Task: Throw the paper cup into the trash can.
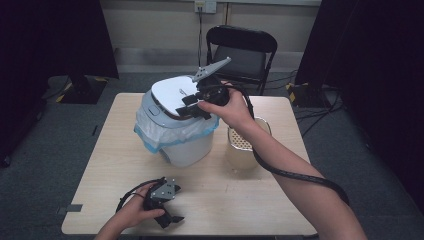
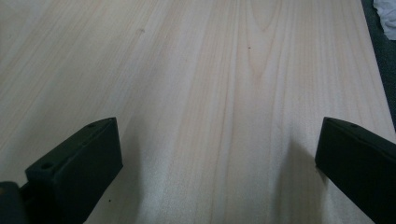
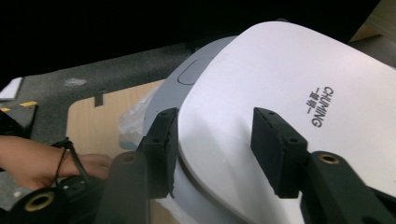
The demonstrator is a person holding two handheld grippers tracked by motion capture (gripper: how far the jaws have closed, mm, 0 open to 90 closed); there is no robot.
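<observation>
Right gripper [image 3: 212, 149] fingers straddled bin [image 1: 186, 142] lid [image 3: 289, 102] edge, not yet clamped; should seat edge deep between fingers, squeeze squarely. Left gripper [image 2: 215, 163] fingers stood apart over table [image 2: 196, 70].

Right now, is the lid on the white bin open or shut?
Partly open. The white lid tilts up off the bin, with the right gripper straddling its raised edge.

A bin [image 1: 182, 137] is set on the table [image 1: 240, 200] left of centre, with its lid [image 1: 172, 92] on top. A container [image 1: 245, 150] is placed just right of it. A chair [image 1: 241, 50] is positioned behind the table.
</observation>
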